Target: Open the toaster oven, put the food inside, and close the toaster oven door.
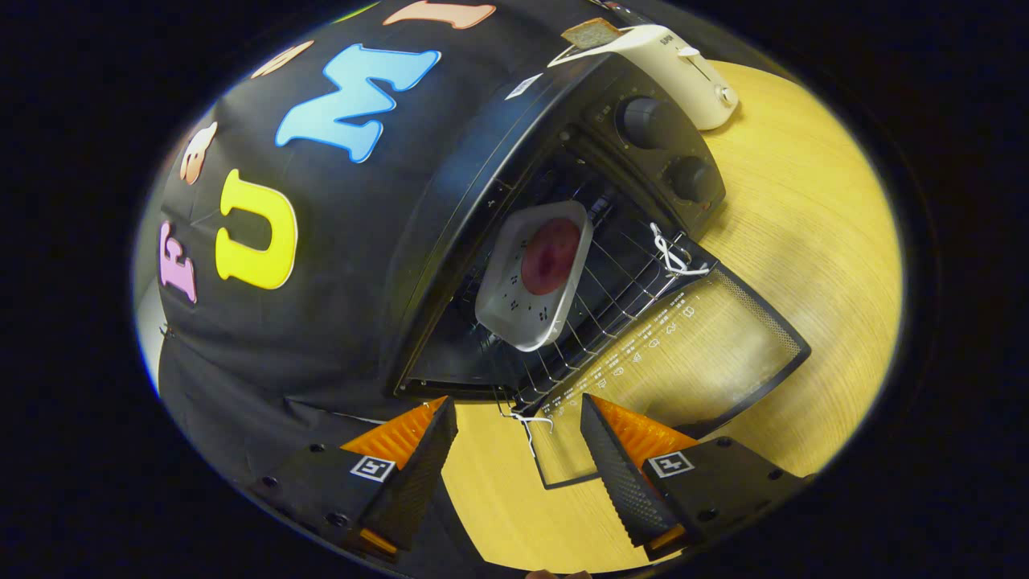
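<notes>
Your gripper (518, 466) stands wide apart, its two fingers (418, 474) holding nothing and touching nothing; bare wood-grain tabletop (812, 241) shows in the gap between them, along with the near corner of the lowered door.

Count as you see it: one black toaster oven (450, 193), one grey tray, one white pop-up toaster (683, 72), two round black knobs (647, 121) on the oven's control panel; two bits of white string or wire, one tied at the far hinge end of the door (671, 253), one at the near end (526, 422) just ahead of your fingers.

The oven sits beyond the fingers with its back against the black cloth wall; its glass door (691, 354) is dropped fully open and lies flat over the table, pale printed markings along its inner edge; the wire rack (611, 297) is visible inside the cavity.

The food is in the oven: a pale grey, rounded-square tray (502, 305) rests on the wire rack, and on it lies one dark red, round piece of food (551, 256); what kind of food you cannot tell.

The white toaster stands just beyond the oven on the knob side, with one slice of brown bread (591, 32) showing at its top.
</notes>
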